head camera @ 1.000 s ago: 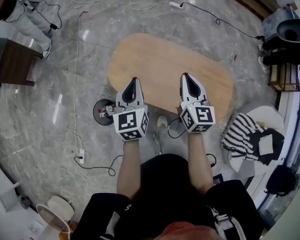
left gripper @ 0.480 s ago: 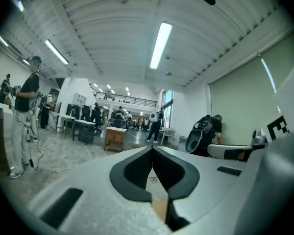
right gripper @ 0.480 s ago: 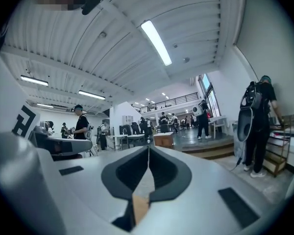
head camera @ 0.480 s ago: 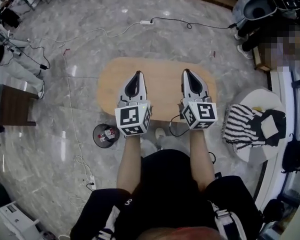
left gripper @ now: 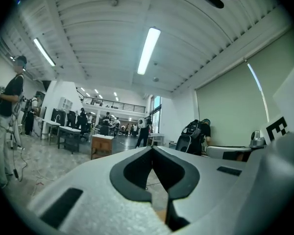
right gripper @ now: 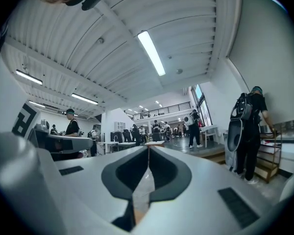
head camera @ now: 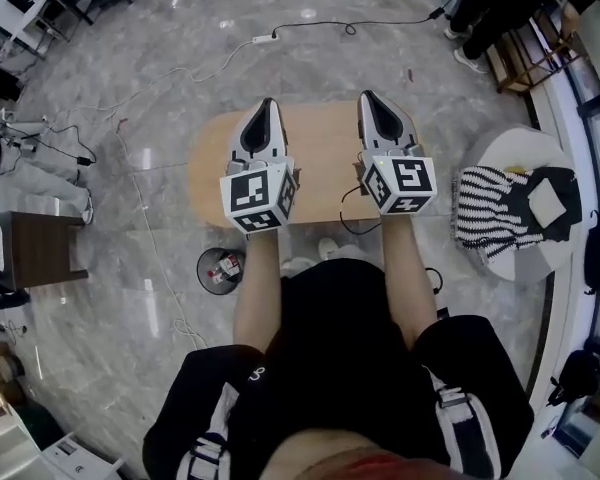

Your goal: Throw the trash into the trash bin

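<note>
Seen from above, an oval counter (head camera: 325,163) of light wood stands on a grey marble floor (head camera: 130,168) in a large hall. The person holds both tools level over it, side by side and apart. The left hand-held gripper (head camera: 265,104) has its jaws pressed together, tips meeting (its own view (left gripper: 152,150) shows the same closed seam). The right hand-held gripper (head camera: 370,96) is likewise pressed together at the tips, as its view (right gripper: 148,148) confirms.

The trash bin (head camera: 221,269), small, round and dark, sits on the floor just off the counter's near left edge, beside the person's legs. Trash (head camera: 223,266) lies inside it, too small to identify.

Left of the counter the floor is wide, crossed by thin cables (head camera: 130,158). A dark wooden side table (head camera: 35,253) stands well apart at the far left. Beyond the counter's far edge lies a power strip (head camera: 263,38). Near the counter's right end is a round white table (head camera: 510,148) carrying a striped cloth (head camera: 492,218).

The gripper views look out across the hall: a ribbed white ceiling with strip lights (left gripper: 148,50), and a person with a backpack (right gripper: 248,131) standing at the right.
</note>
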